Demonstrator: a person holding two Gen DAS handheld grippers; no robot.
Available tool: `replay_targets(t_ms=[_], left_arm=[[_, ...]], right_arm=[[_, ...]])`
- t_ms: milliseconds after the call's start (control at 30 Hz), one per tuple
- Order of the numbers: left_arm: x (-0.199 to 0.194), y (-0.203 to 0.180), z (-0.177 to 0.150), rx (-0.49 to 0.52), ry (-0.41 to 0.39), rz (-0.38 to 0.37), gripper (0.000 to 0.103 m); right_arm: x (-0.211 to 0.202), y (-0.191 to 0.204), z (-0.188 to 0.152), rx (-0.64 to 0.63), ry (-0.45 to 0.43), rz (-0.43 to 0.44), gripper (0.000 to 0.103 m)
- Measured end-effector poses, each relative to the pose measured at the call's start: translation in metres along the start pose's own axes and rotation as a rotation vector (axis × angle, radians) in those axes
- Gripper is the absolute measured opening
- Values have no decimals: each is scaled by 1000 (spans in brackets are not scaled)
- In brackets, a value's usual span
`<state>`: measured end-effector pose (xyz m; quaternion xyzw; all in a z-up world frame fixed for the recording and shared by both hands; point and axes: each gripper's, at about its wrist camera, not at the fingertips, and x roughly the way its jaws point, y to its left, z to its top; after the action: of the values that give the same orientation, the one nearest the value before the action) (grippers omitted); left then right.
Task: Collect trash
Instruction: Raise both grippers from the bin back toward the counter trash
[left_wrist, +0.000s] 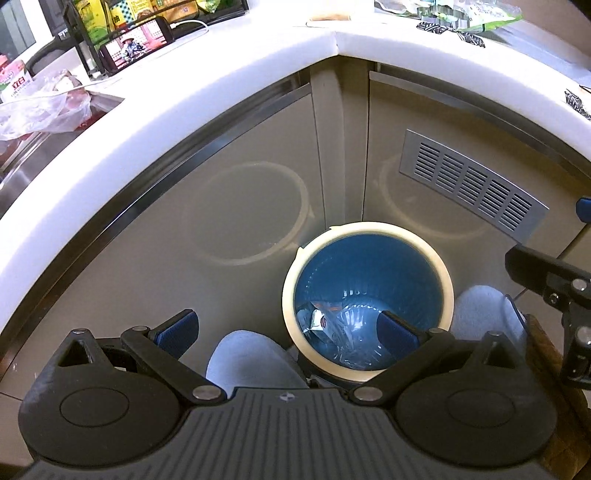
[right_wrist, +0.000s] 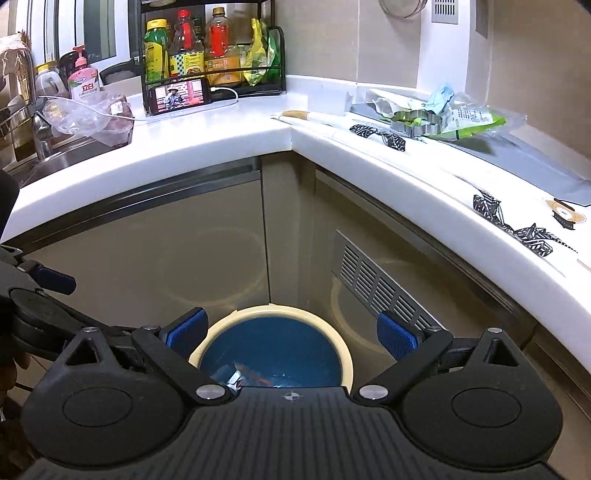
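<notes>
1. One round bin (left_wrist: 367, 295) sits on the floor in the corner, under the white counter (right_wrist: 207, 147). It is blue inside with a cream rim.
2. Some trash (left_wrist: 332, 325) lies at the bottom of the bin: clear wrap and small packets. I cannot count the pieces.
3. The left gripper (left_wrist: 288, 326) hangs over the bin. Its jaws are spread wide and hold nothing.
4. The right gripper (right_wrist: 291, 334) hangs over the bin too, jaws spread and bare.
5. On the counter are one phone (right_wrist: 181, 96), one clear bag (right_wrist: 88, 118), and three tall bottles (right_wrist: 184, 48) in one black rack.
</notes>
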<state>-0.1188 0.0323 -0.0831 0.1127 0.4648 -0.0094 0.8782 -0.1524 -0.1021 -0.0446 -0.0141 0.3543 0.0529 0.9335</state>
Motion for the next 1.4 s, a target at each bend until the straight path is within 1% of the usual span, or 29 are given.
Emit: replay_targets(t_ms=[767, 1400], left_arm=[[1, -1, 0, 8, 6, -5, 103], [11, -6, 2, 28, 34, 8, 103]], right_arm=[[1, 2, 0, -10, 12, 6, 99], [11, -9, -3, 42, 33, 24, 99]])
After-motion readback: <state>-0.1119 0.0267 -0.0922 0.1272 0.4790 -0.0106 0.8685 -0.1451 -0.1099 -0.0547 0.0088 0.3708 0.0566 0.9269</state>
